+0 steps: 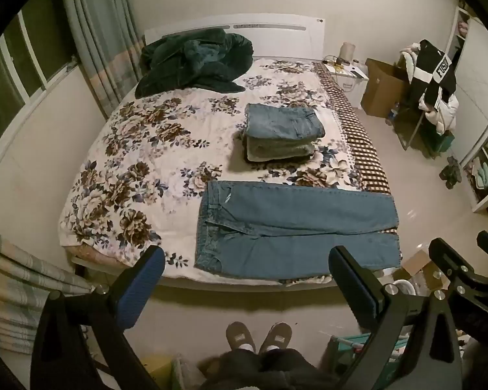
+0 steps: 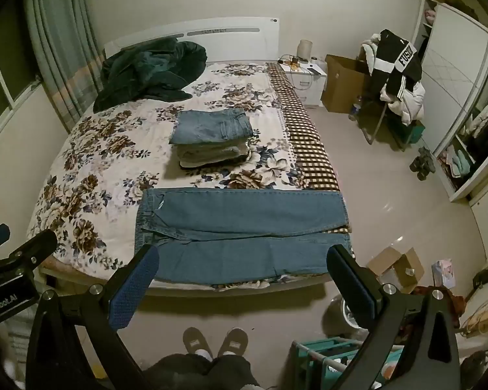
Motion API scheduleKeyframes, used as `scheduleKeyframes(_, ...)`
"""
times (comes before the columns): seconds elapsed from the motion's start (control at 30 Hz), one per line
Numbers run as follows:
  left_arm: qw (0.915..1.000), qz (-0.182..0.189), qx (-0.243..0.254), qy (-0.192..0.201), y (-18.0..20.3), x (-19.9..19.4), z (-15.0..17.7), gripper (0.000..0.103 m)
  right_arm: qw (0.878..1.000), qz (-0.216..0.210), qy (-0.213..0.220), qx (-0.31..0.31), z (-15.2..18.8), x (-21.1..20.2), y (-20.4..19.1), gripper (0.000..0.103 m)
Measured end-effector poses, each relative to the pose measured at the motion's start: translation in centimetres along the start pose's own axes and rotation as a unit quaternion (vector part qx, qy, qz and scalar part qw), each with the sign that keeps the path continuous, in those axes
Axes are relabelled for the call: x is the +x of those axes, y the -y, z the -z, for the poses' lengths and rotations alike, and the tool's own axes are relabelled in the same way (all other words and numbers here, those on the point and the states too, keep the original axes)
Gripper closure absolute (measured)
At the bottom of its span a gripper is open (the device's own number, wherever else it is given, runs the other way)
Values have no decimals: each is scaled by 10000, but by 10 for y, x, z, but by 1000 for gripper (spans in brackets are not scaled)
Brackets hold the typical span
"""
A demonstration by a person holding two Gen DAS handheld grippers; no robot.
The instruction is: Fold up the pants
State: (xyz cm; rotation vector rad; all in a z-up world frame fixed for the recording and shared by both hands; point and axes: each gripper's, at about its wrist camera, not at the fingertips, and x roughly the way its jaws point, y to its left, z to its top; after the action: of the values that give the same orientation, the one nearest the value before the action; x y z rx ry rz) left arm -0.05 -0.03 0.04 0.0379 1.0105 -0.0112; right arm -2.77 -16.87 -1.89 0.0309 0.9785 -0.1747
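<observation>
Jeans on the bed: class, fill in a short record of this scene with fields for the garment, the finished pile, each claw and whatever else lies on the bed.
garment: blue jeans spread flat across the near end of the bed, waistband to the left, legs side by side, unfolded
finished pile: folded stack behind the jeans, denim on top
left claw: left claw open, above the near bed edge, holding nothing
right claw: right claw open, holding nothing
also on bed: dark green blanket bunched by the headboard

floral bedspread (image 1: 120, 149), green blanket (image 1: 192, 61), cardboard box (image 2: 341, 81)
</observation>
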Motion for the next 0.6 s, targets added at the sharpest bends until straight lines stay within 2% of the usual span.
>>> scheduleKeyframes(0.6,10000,-7,-24,1,-1,-5,-3,0,10000,-61,-1,33,0,-4,1,0)
